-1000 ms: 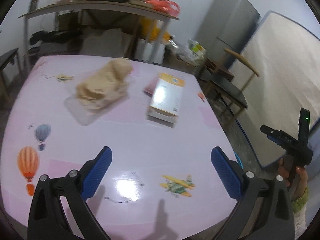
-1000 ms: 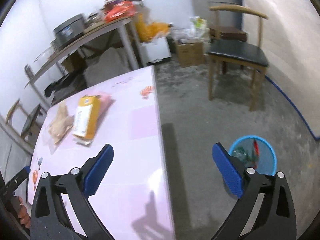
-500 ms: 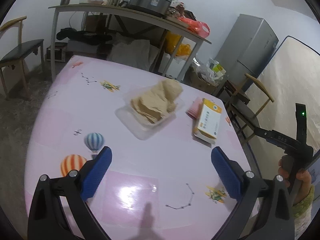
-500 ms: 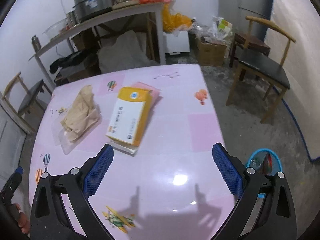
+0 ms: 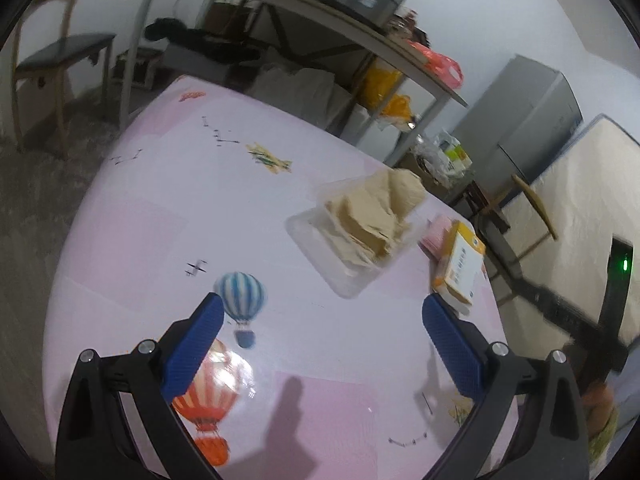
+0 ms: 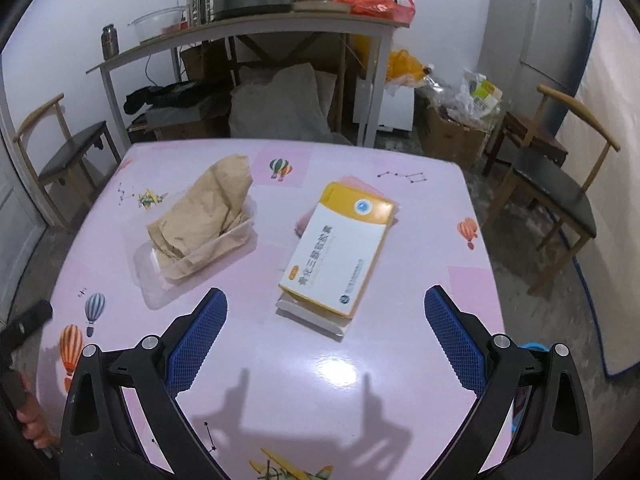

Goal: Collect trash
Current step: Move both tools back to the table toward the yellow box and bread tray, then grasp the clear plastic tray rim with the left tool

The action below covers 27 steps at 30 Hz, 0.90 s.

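Right wrist view looks down on a pink table (image 6: pixel 280 360) printed with balloons and planes. At twelve o'clock from the right gripper (image 6: pixel 326 332) lies a yellow-and-white box (image 6: pixel 340 248), flat on the tabletop on top of a thin white sheet, its far end overlapping a pink packet (image 6: pixel 352 182). At about ten o'clock sits a clear plastic tray (image 6: pixel 176 272) holding crumpled brown paper (image 6: pixel 204 212), which spills over the tray's far rim. The right gripper's blue-padded fingers (image 6: pixel 198 340) are spread wide and grip nothing; it hovers over the near part of the table, its shadow cast on the glossy surface. A sliver of a blue bin (image 6: pixel 530 346) peeks out behind the right finger, off the table edge at four o'clock.

Left wrist view shows the left gripper (image 5: pixel 320 344) likewise spread wide with nothing between its fingers (image 5: pixel 194 350), hovering above the balloon prints. From here the plastic tray (image 5: pixel 320 248) with the brown paper (image 5: pixel 376 208) lies at about one o'clock, and the box (image 5: pixel 460 268) at two o'clock near the table's far right edge, just beside the tray. This view is somewhat blurred
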Motion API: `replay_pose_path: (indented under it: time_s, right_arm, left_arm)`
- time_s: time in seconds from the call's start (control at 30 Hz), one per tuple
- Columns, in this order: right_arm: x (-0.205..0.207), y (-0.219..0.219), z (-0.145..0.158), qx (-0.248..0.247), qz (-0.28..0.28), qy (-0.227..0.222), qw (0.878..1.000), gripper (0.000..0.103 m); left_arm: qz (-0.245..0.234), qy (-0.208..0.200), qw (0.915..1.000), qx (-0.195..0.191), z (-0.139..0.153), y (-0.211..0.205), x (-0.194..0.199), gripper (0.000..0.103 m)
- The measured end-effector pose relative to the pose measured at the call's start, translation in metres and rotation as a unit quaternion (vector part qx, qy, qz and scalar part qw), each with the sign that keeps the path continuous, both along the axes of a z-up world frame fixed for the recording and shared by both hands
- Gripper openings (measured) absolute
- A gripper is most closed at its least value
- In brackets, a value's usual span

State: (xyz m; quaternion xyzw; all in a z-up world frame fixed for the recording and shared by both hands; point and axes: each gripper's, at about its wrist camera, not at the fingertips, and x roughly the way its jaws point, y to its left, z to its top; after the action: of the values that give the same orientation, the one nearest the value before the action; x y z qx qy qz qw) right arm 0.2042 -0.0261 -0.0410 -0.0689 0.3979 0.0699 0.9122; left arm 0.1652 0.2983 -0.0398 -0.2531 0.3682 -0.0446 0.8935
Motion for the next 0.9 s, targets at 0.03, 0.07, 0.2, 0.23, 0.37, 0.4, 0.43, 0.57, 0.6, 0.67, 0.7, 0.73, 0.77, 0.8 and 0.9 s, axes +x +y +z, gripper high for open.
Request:
replay_pose_path:
  time_s: [0.03, 0.07, 0.2, 0.23, 0.37, 0.4, 0.43, 0.57, 0.6, 0.67, 0.7, 0.73, 0.77, 0.8, 0.9]
  right_arm:
    - [0.001, 0.004, -0.004, -0.004, 0.002, 0.003, 1.000, 0.095]
    - [0.000, 0.007, -0.007, -0.008, 0.004, 0.006, 1.000, 0.095]
    - [-0.002, 0.012, -0.014, -0.011, 0.008, 0.008, 1.000, 0.095]
    - [-0.002, 0.012, -0.015, -0.005, 0.012, 0.009, 1.000, 0.095]
    - [0.001, 0.011, -0.018, 0.017, 0.025, 0.026, 0.999, 0.095]
    - [0.002, 0.010, -0.019, 0.020, 0.024, 0.030, 0.999, 0.095]
    - [0.005, 0.009, -0.020, 0.025, 0.023, 0.035, 0.999, 0.095]
    - [0.009, 0.005, -0.022, 0.043, 0.019, 0.047, 0.998, 0.095]
    - [0.009, 0.004, -0.022, 0.046, 0.017, 0.049, 0.998, 0.095]
    - [0.009, 0.003, -0.022, 0.053, 0.016, 0.053, 0.997, 0.095]
    - [0.009, 0.002, -0.021, 0.056, 0.015, 0.054, 0.997, 0.095]
    - [0.009, 0.000, -0.020, 0.059, 0.016, 0.055, 0.997, 0.095]
    - [0.009, -0.001, -0.020, 0.061, 0.017, 0.054, 0.997, 0.095]
    - [0.008, -0.001, -0.018, 0.060, 0.017, 0.053, 0.997, 0.095]
    - [0.008, -0.003, -0.018, 0.060, 0.018, 0.052, 0.997, 0.095]
  left_arm:
    - [0.006, -0.002, 1.0000, -0.004, -0.002, 0.005, 0.001, 0.097]
    - [0.010, -0.002, 0.9999, -0.007, -0.003, 0.009, 0.003, 0.097]
    - [0.023, -0.004, 0.9989, -0.042, -0.008, 0.028, 0.016, 0.097]
    - [0.023, -0.003, 0.9985, -0.049, -0.009, 0.030, 0.020, 0.097]
    - [0.010, 0.006, 0.9972, -0.073, -0.012, 0.029, 0.046, 0.090]
    - [0.002, 0.011, 0.9969, -0.078, -0.014, 0.025, 0.055, 0.088]
    - [-0.003, 0.015, 0.9965, -0.082, -0.015, 0.022, 0.062, 0.085]
    - [-0.017, 0.043, 0.9938, -0.101, -0.025, 0.007, 0.092, 0.073]
    - [-0.022, 0.052, 0.9932, -0.102, -0.028, 0.003, 0.098, 0.069]
    - [-0.030, 0.078, 0.9928, -0.085, -0.034, -0.009, 0.112, 0.059]
    - [-0.028, 0.094, 0.9925, -0.074, -0.038, -0.015, 0.118, 0.057]
    - [-0.027, 0.099, 0.9920, -0.073, -0.041, -0.017, 0.120, 0.052]
    - [-0.026, 0.104, 0.9915, -0.074, -0.042, -0.020, 0.122, 0.048]
    - [-0.024, 0.112, 0.9911, -0.069, -0.044, -0.024, 0.124, 0.040]
    - [-0.022, 0.117, 0.9908, -0.064, -0.044, -0.029, 0.123, 0.023]
